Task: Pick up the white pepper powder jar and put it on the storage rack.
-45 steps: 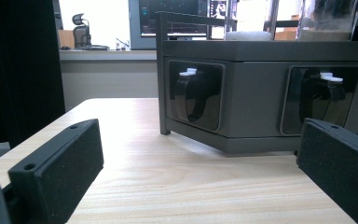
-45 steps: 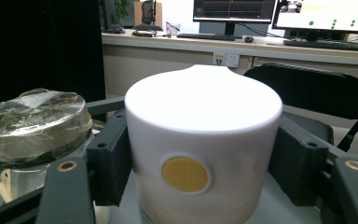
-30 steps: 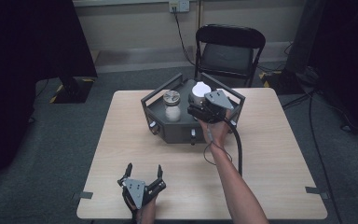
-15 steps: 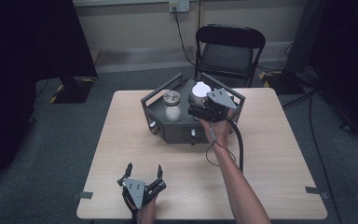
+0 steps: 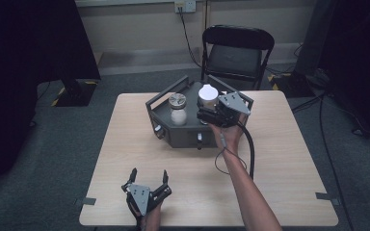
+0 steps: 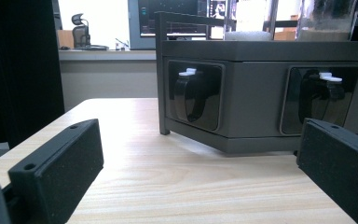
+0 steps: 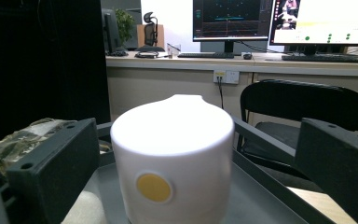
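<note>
The right gripper, jaws spread wide around but apparently not yet touching the white container at the far right of the dark tray, has 1 grasp left to close, while the left gripper waits open and empty near the table edge.

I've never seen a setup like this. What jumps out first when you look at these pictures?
Most striking is the white container with a yellow dot, standing on the dark grey box at the far middle of the table, with the right hand-held gripper open on either side of it. Beside it stands a jar with a metal lid. The left hand-held gripper waits open near the table's front edge.
</note>
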`<state>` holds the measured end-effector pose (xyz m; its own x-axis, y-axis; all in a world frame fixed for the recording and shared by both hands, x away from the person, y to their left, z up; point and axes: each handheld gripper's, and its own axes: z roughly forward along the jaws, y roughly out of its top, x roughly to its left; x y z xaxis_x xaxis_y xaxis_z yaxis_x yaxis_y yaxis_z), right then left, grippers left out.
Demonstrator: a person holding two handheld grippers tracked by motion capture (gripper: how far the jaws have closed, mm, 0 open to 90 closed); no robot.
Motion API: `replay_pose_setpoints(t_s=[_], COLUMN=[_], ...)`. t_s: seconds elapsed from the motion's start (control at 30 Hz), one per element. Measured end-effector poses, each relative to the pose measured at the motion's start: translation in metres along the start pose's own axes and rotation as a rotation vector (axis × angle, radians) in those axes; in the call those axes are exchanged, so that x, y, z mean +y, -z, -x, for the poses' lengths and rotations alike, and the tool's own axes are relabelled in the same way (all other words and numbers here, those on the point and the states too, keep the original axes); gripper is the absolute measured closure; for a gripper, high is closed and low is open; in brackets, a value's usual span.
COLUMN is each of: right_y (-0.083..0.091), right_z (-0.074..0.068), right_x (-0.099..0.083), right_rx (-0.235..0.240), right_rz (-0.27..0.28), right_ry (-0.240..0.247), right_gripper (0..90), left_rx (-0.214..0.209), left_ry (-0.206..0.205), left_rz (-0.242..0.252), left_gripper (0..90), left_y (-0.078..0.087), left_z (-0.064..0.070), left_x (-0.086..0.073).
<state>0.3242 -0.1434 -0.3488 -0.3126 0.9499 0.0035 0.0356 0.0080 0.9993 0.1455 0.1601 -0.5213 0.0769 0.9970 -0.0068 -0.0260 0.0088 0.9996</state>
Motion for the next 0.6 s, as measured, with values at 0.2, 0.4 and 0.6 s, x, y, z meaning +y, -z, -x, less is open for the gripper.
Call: replay_pose_setpoints(t_s=[0.2,0.4,0.6], right_y=[0.014,0.025,0.036], right_z=[0.002,0.004,0.005], right_x=[-0.004,-0.008,-0.013], right_rx=[-0.002,-0.001,0.015], right_rz=[0.028,0.049,0.067], right_ry=[-0.003,-0.007,-0.007], right_gripper=[0.0,0.0,0.0], left_rx=[0.0,0.0,0.001], left_ry=[0.0,-0.001,-0.002], left_rz=[0.0,0.0,-0.001], left_gripper=[0.0,0.0,0.0], left_y=[0.0,0.0,0.0], left_z=[0.0,0.0,0.0], left_x=[0.0,0.0,0.0])
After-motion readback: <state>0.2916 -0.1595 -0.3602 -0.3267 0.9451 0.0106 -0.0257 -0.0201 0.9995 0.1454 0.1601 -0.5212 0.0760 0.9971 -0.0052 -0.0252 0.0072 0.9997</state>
